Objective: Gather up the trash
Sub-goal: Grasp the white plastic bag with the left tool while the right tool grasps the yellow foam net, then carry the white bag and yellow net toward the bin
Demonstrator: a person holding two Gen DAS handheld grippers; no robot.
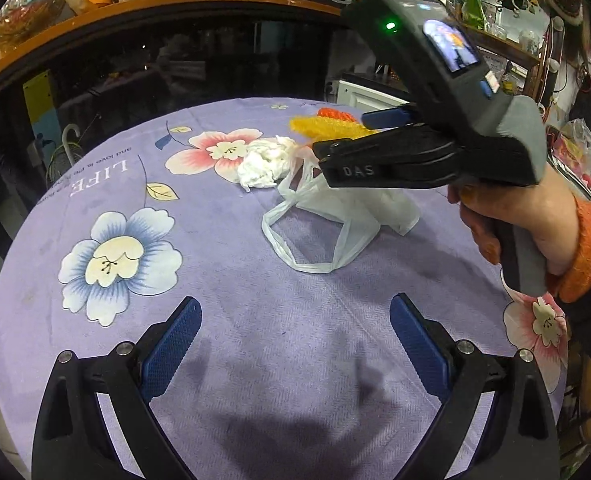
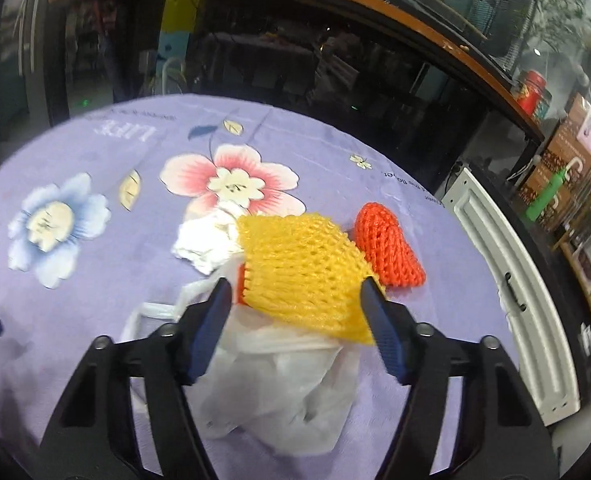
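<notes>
A yellow foam net (image 2: 307, 272) lies over the mouth of a white plastic bag (image 2: 283, 380) on the purple flowered tablecloth (image 2: 95, 280). My right gripper (image 2: 295, 284) straddles the net: its right pad touches the net's edge, while a thin gap shows at the left pad. Beside the net are a red-orange foam net (image 2: 387, 248) and a crumpled white tissue (image 2: 205, 240). In the left wrist view the right gripper (image 1: 339, 134) reaches in from the right above the bag (image 1: 335, 216), near the tissue (image 1: 259, 168). My left gripper (image 1: 295, 312) hangs open over bare cloth, holding nothing.
A dark glass-fronted counter (image 1: 175, 60) with a wooden top curves behind the table. A white panel (image 2: 507, 292) stands off the table's right edge, with cluttered shelves beyond it. A hand in an orange sleeve (image 1: 575, 248) holds the right gripper.
</notes>
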